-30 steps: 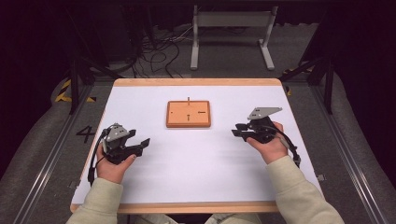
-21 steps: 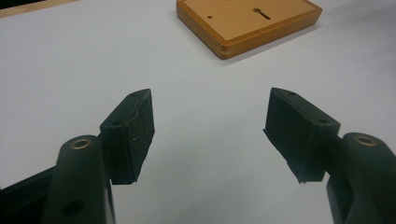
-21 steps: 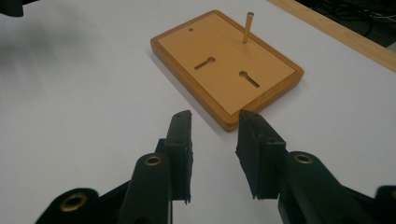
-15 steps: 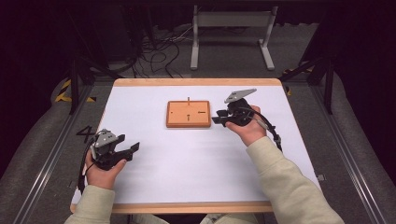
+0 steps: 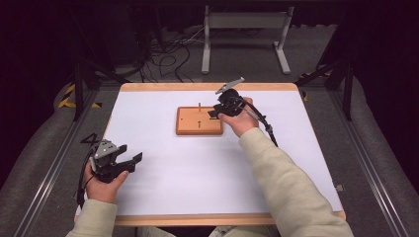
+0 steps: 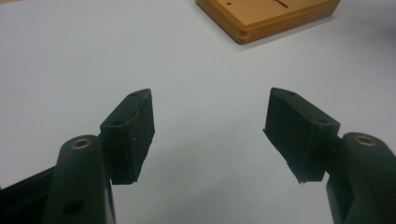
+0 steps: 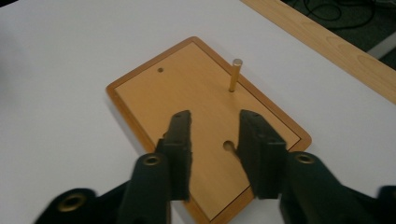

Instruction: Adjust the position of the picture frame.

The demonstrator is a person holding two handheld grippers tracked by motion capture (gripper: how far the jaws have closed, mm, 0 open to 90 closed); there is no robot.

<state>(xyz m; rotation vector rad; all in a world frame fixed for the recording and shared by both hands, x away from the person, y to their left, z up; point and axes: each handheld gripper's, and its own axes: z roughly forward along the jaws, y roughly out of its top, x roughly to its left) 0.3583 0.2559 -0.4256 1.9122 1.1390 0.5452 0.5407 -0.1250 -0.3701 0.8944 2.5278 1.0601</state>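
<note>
So the main thing here is a flat wooden board (image 5: 199,121), orange-brown, rectangular with rounded corners and a thin dark line running just inside its edge. It sits flat on the white surface (image 5: 197,177), a bit toward the far side and roughly centered left to right.

The right gripper view gives the good detail: a slim brass-colored peg (image 7: 235,74) stands upright near one long edge of the board, there's a small round hole (image 7: 160,70) near a corner, and a slot-like opening (image 7: 229,145) sits right between the jaws. From the high view you mostly just get the peg as a tiny stick and a faint dark line on the board.

The right gripper (image 5: 213,113) hangs over the board's right end, jaws parted to a narrow gap with nothing between them.

The left gripper (image 5: 132,162) is well apart from all that, near the surface's left front corner, held in the person's hand (image 5: 101,185). Its own view shows the jaws spread wide and empty over bare white, with just a corner of the board at the top edge.
</note>
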